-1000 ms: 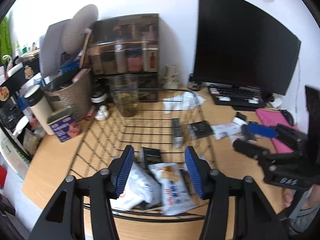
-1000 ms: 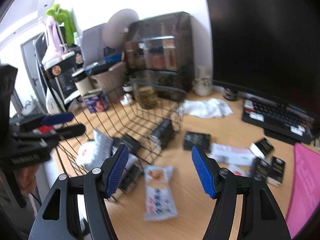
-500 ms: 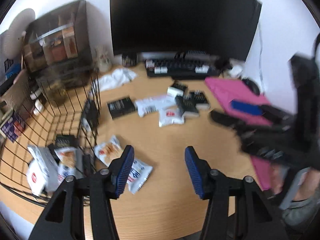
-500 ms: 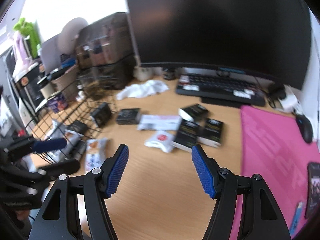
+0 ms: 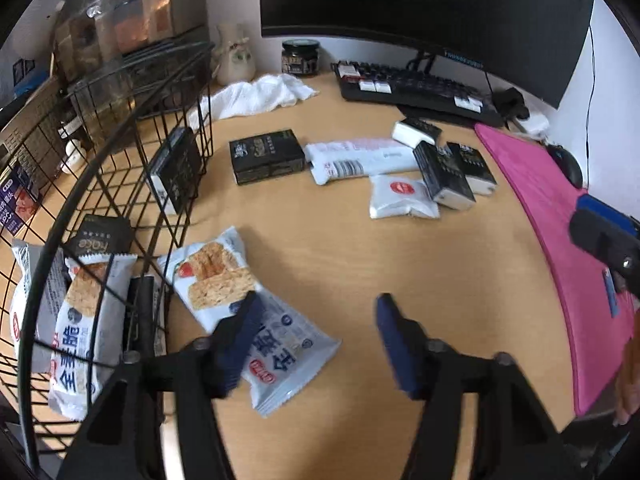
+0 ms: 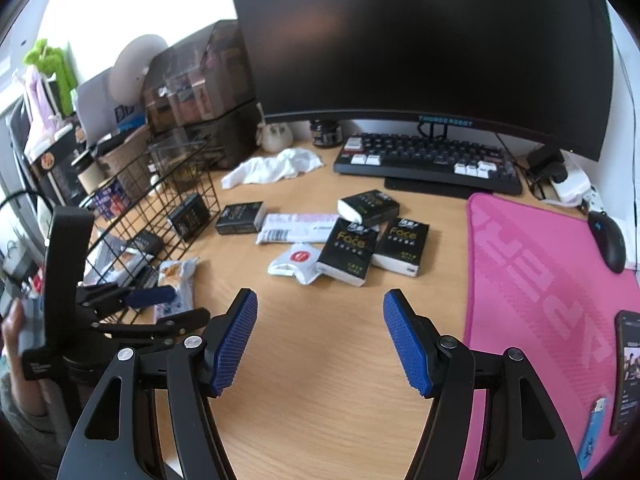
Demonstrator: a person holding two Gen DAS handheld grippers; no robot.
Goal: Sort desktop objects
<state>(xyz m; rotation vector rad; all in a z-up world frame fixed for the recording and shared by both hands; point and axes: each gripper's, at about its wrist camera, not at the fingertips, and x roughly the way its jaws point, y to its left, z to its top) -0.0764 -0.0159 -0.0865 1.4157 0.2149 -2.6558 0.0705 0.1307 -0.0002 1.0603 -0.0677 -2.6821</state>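
Note:
My left gripper (image 5: pixel 316 320) hangs low over the desk beside the black wire basket (image 5: pixel 120 128). Its jaws are opening. Its left finger overlaps a blue-and-white cracker packet (image 5: pixel 224 280) lying on the wood, and the pads do not press on it. From the right wrist view, this gripper (image 6: pixel 186 304) is over the same packet (image 6: pixel 176 280). Inside the basket lie another cracker packet (image 5: pixel 84 320) and black boxes. My right gripper (image 6: pixel 320 320) stands open over bare desk, short of the black Face packs (image 6: pixel 352 244) and a white pouch (image 6: pixel 296 262).
A black box (image 5: pixel 266 156) and a long white packet (image 5: pixel 360 160) lie mid-desk. Behind are a white cloth (image 5: pixel 256 96), keyboard (image 6: pixel 428 156) and monitor (image 6: pixel 420 40). A pink mat (image 6: pixel 552 280) with mouse (image 6: pixel 608 240) and phone (image 6: pixel 628 372) lies to the right.
Both views swung right from the basket to the open desk. My left gripper sank toward the cracker packet beside the basket and its jaws widened. The right gripper's jaws kept their width.

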